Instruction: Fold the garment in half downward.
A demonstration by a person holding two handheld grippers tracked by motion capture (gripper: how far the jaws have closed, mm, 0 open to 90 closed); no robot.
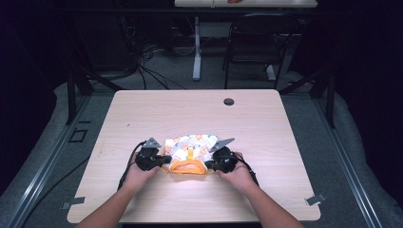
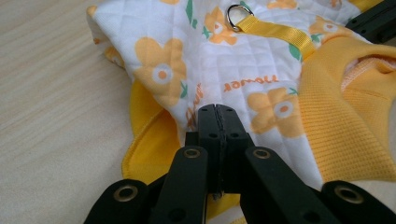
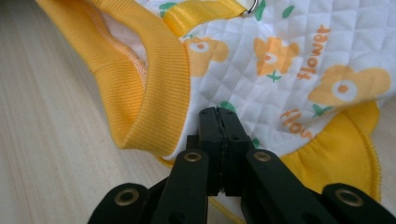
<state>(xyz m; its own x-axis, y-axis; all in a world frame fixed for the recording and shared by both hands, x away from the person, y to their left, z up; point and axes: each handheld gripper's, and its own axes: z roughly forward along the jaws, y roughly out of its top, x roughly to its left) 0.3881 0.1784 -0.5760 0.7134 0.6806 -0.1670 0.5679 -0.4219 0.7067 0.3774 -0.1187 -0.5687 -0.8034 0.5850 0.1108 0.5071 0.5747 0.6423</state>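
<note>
Both tongs are seen fully closed, each pinching the fabric of the small garment (image 1: pixel 190 152): the left gripper (image 2: pixel 217 112) is clamped on quilted white cloth printed with orange flowers, the right gripper (image 3: pixel 217 114) on the same cloth beside the ribbed yellow collar (image 3: pixel 154 79). A woven yellow strap (image 2: pixel 275 30) with a metal ring (image 2: pixel 238 16) is stitched along the back. The garment lies flat on the pale wood-grain table (image 1: pixel 266 128), between the two hands.

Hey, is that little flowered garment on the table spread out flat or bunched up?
Mostly flat: the garment lies on the table, quilted side up, with its yellow collar toward the person.
</note>
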